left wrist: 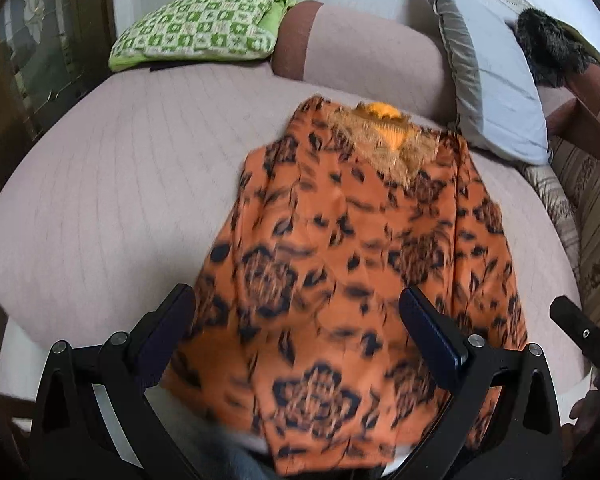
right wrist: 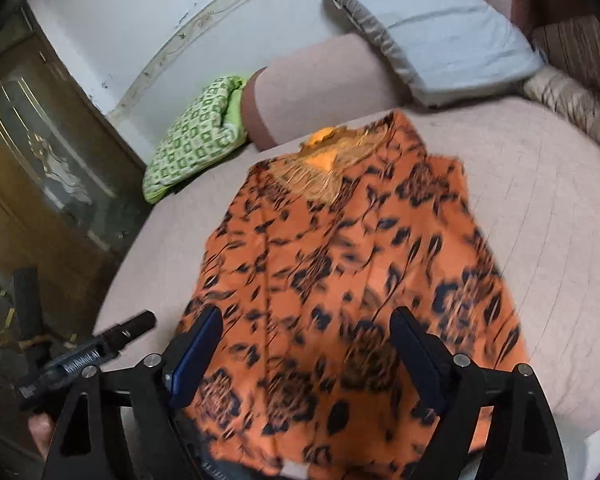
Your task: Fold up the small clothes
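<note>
An orange garment (left wrist: 340, 220) with a black flower print lies flat on the pink bed (left wrist: 120, 168), its gold-embroidered neck at the far end. My left gripper (left wrist: 296, 296) hovers open over the near left part of the garment, fingers wide apart, nothing between the pads. In the right wrist view the same garment (right wrist: 340, 248) spreads ahead, and my right gripper (right wrist: 306, 314) stands open above its near hem, also holding nothing. The left gripper's body (right wrist: 100, 344) shows at the lower left of that view. The near hem hangs over the bed edge.
A green patterned cushion (left wrist: 204, 28) and a pink bolster (left wrist: 360, 52) lie at the head of the bed. A pale blue pillow (left wrist: 496, 92) leans at the far right, with a dark furry item (left wrist: 548, 48) behind it. A wooden cabinet (right wrist: 40, 168) stands left of the bed.
</note>
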`<state>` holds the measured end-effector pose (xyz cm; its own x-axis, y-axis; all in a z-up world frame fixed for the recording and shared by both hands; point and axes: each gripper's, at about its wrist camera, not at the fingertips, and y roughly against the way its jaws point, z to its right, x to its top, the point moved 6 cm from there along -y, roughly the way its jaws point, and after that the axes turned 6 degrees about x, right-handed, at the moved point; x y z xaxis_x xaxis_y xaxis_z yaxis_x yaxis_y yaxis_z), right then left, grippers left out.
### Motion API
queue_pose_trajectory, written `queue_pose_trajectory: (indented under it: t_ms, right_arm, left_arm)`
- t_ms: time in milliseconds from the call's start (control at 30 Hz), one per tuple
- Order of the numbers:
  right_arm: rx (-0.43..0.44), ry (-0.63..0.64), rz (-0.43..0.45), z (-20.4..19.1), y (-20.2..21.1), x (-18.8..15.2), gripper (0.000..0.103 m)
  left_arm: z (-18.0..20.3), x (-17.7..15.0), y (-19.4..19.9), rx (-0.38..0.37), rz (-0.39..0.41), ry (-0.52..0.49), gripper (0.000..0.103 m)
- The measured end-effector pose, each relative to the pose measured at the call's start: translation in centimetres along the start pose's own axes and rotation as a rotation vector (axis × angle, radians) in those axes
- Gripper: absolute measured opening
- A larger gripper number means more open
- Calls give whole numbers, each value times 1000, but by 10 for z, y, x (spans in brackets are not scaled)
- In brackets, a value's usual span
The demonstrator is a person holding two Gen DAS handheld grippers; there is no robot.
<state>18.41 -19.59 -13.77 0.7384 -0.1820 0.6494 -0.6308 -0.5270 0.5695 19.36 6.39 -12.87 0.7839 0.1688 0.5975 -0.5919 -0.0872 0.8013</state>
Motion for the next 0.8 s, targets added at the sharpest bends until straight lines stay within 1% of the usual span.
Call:
queue_pose_trajectory:
  t_ms: [67, 133, 233, 300, 333, 367, 467, 500, 533, 600, 633, 667, 700, 733, 767, 800]
  right_arm:
    - [0, -2, 10, 4, -4, 16, 76]
    - [9, -12, 14, 11, -11, 36, 74]
    - [-44, -1, 23, 29, -24, 65, 73]
    - [-84, -15, 3, 48, -41, 86, 69]
    - [-86, -25, -6, 56, -48, 94, 63]
    - [-88, -34, -14, 65, -56, 103, 61]
    - [-119, -56, -43, 91, -85, 135, 59]
    - [-142, -60, -51, 100, -96, 147, 59]
    - [-159, -61, -58, 105, -102, 155, 59]
    - [-176, -74, -67, 121, -122, 179, 59]
    - [-182, -87, -67, 129, -131, 190, 59]
    - [-191, -98, -69, 136, -139, 198, 59]
    - [-208, -105, -91, 147, -156, 210, 59]
    - [-222, -104, -110, 155, -168, 215, 59]
    - [-236, -98, -129, 161, -180, 220, 59]
    - [-248, -86, -152, 166, -193, 223, 59]
  left_arm:
    - [5, 21, -6, 0, 19, -9, 102]
    - [11, 44, -15, 8, 38, -23, 102]
    - [16, 73, -36, 13, 37, -36, 102]
    - [19, 92, -59, 12, 11, -36, 102]
    - [20, 99, -69, 13, -2, -37, 102]
    - [20, 109, -83, 21, -17, -35, 102]
    - [19, 138, -124, 28, -56, -8, 102]
    - [18, 148, -138, 34, -68, 3, 102]
    - [18, 159, -154, 63, -72, 7, 102]
    - [22, 173, -176, 116, -70, -19, 102]
    - [28, 181, -193, 121, -84, -36, 102]
    - [31, 186, -205, 121, -102, -41, 101]
    - [31, 191, -217, 133, -122, -39, 94]
    - [31, 197, -232, 158, -147, -32, 91]
    - [29, 199, -243, 164, -170, -15, 91]
    - [27, 200, -251, 164, -190, 4, 87]
